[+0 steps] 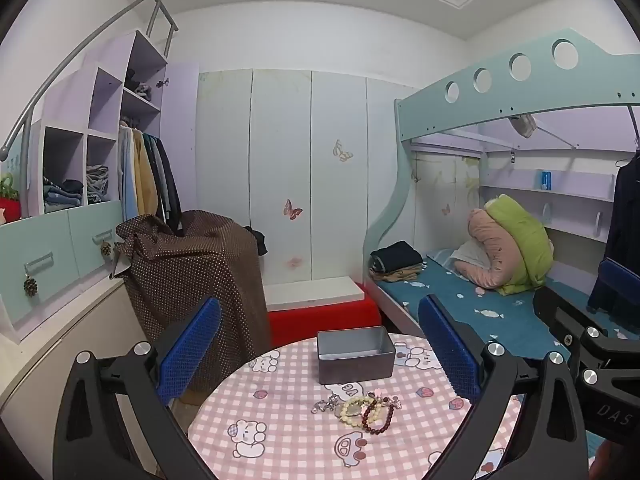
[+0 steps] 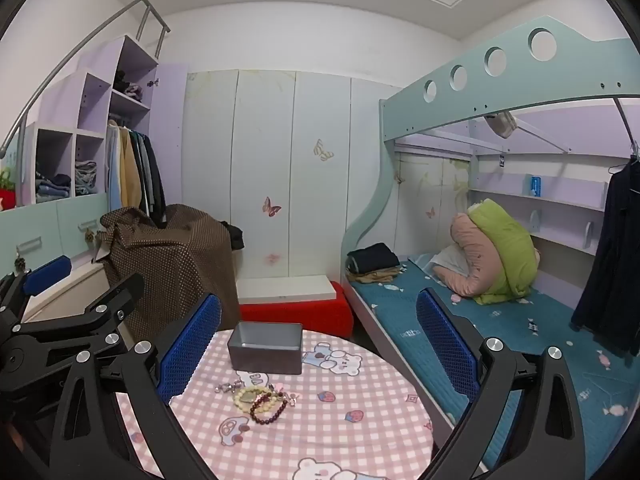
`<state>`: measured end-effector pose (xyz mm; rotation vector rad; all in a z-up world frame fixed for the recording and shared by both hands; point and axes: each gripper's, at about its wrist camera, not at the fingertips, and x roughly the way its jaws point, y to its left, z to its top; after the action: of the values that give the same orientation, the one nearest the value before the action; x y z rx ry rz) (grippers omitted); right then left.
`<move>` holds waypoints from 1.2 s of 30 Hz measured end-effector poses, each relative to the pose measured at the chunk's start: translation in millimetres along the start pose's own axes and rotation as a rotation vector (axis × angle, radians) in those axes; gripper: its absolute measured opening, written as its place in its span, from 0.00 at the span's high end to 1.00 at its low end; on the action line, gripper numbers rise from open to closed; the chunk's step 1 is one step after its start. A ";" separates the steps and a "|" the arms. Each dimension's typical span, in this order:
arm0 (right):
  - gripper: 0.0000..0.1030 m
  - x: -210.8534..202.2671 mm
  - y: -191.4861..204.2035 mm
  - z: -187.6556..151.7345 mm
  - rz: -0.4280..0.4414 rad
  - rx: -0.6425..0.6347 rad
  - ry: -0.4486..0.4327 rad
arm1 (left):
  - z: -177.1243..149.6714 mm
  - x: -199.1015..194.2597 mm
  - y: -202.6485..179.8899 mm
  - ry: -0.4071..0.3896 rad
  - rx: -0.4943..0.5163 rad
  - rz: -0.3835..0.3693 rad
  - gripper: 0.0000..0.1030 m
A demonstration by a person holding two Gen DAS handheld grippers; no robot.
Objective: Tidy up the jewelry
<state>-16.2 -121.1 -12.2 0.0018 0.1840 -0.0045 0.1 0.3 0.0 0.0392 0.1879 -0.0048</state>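
Observation:
A small pile of jewelry (image 1: 362,408) lies on the round table with a pink checked cloth (image 1: 280,440): a cream bead bracelet (image 1: 354,410), a dark red bead bracelet (image 1: 378,416) and silver pieces (image 1: 326,405). A grey open metal box (image 1: 354,354) stands behind it, empty as far as I see. My left gripper (image 1: 320,356) is open, held above the table in front of the pile. My right gripper (image 2: 318,354) is open too, to the right; the pile (image 2: 260,400) and box (image 2: 266,347) lie at its left.
A bunk bed with a blue mattress (image 1: 480,304) stands close on the right. A brown dotted cover drapes over something (image 1: 192,272) at the left. A red bench (image 1: 320,316) sits behind the table. White wardrobe doors (image 1: 300,168) fill the back wall.

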 end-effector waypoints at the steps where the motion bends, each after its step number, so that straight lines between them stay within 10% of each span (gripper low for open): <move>1: 0.08 0.0 -0.2 0.0 0.000 0.000 0.000 | 0.0 0.0 0.0 0.000 0.000 0.000 0.07; 36: 0.08 2.6 -8.1 -1.8 -0.001 0.003 0.004 | -7.3 3.7 3.9 0.016 0.003 -0.001 0.07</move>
<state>-14.0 -129.2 -14.5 0.0048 0.1883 -0.0056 2.4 4.4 -7.7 0.0421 0.2041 -0.0060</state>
